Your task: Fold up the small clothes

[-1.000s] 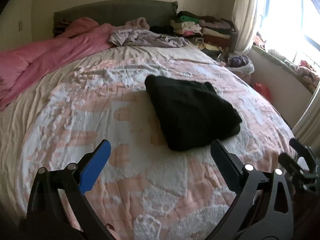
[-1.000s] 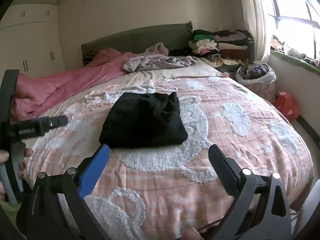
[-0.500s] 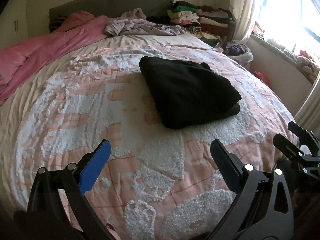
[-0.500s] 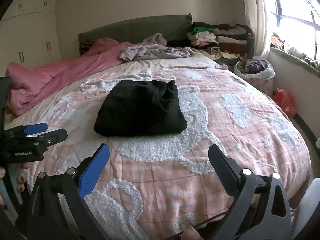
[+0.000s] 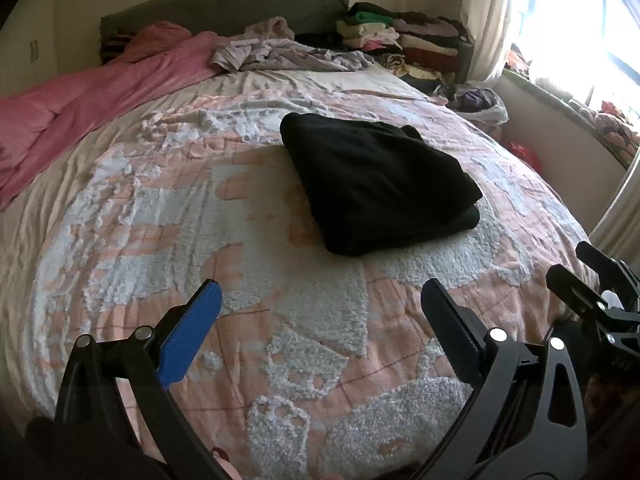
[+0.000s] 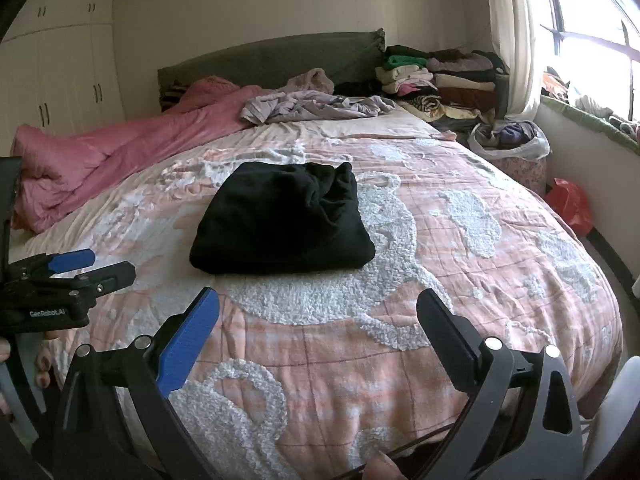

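Both grippers have drawn back toward the bed's foot. "GenRobot.AI" reads on the left gripper — legible only in the right view. Left gripper and right gripper gape wide, empty; the folded black garment lies ahead at 12 o'clock, well apart, on the pink bedspread.

Black garment — folded, seemingly doubled — mid-bed.
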Demonstrator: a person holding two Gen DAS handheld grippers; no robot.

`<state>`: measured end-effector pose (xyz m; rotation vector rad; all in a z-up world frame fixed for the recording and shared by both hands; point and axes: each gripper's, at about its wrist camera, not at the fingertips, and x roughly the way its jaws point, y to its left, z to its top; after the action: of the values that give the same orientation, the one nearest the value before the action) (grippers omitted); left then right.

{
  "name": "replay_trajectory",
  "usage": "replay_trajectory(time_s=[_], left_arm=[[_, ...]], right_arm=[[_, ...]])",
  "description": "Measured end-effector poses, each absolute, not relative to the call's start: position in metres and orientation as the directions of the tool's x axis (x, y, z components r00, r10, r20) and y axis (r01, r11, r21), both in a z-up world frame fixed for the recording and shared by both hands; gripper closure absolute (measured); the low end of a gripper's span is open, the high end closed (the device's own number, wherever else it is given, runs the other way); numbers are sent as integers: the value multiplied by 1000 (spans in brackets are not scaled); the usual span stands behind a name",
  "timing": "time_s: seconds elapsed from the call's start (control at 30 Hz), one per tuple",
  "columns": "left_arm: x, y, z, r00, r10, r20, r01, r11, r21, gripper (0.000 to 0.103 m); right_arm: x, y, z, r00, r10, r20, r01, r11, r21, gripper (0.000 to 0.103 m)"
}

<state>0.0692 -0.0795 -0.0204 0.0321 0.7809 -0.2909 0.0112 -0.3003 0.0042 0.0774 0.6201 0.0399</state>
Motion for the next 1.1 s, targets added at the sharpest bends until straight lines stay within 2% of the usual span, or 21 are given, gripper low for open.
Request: replay_trajectory(time_s=[1.1], left_arm=[[65,-76,-18,680,-215,-701,240,969,-64,10]], right_arm=[[11,-299,6,814,59,-577,-15,997,80,5]])
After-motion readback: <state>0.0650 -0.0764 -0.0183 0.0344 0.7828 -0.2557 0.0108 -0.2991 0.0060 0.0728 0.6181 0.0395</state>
